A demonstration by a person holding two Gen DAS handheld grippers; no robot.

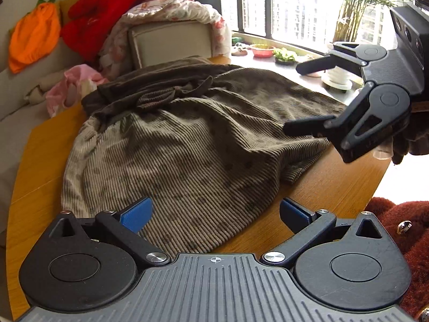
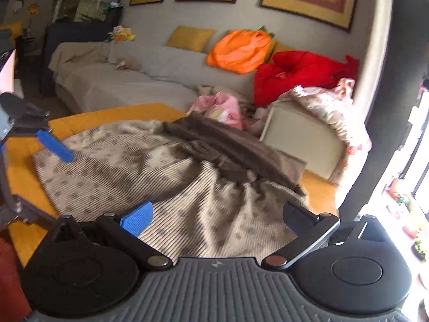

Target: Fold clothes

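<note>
A brown ribbed garment with faint dots (image 1: 187, 145) lies crumpled on the wooden table (image 1: 43, 161), its darker part bunched at the far end. My left gripper (image 1: 215, 214) hovers open over the garment's near hem, nothing between its blue pads. My right gripper (image 1: 297, 99) comes in from the right, open, above the garment's right edge. In the right wrist view the same garment (image 2: 166, 174) spreads below the open right gripper (image 2: 217, 217), and one blue finger of the left gripper (image 2: 55, 145) shows at the left.
A cream chair (image 1: 169, 43) draped with floral cloth stands behind the table. A sofa (image 2: 120, 80) holds an orange bundle (image 2: 238, 51), a red bundle (image 2: 300, 75) and pink clothes (image 2: 222, 107). A windowsill with plants (image 1: 284, 55) runs along the right.
</note>
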